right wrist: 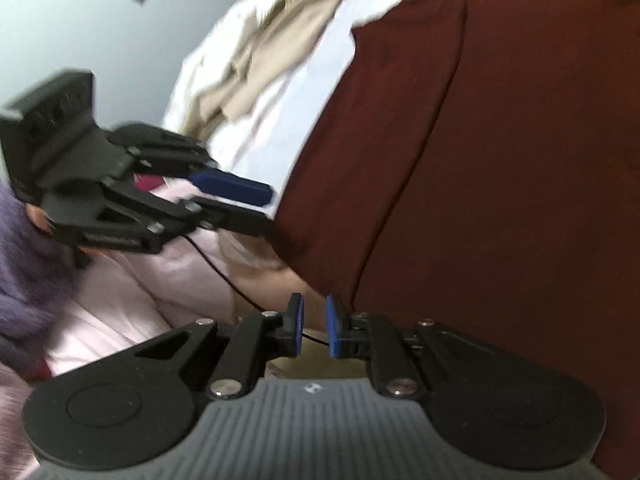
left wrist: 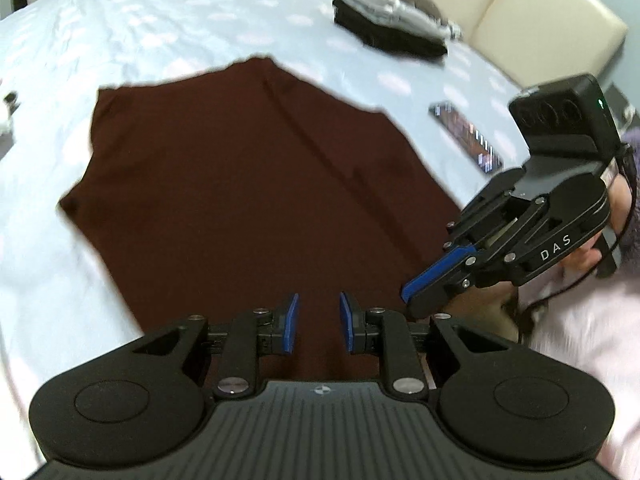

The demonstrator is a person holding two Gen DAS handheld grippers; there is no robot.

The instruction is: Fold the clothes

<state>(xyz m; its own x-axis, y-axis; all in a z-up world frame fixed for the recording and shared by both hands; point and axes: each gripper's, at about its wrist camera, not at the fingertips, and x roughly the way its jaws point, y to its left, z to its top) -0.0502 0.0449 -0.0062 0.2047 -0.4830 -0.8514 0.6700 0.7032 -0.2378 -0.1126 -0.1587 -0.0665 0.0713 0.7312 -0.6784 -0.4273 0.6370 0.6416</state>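
From your left wrist view, the maroon garment [left wrist: 248, 184] lies spread flat across the middle of the bed [left wrist: 120, 32], already narrowed into a long panel with a lengthwise crease, so a first fold looks done. Your left gripper [left wrist: 318, 322] hovers over its near end with the pads a little apart and nothing between them. Your right gripper [left wrist: 424, 284] sits just beside the garment's right edge, also empty. A folded stack [left wrist: 388, 28] rests near the far right corner by the headboard [left wrist: 520, 12], which suggests earlier pieces are finished, and a phone [left wrist: 466, 136] lies between stack and garment. From your right wrist view, the right gripper [right wrist: 314, 326] stands slightly parted, pinching nothing, off the garment [right wrist: 480, 160] edge. A beige heap [right wrist: 272, 52] waits unfolded at the bed's far edge. You probably still need the crosswise folds here, then that heap.
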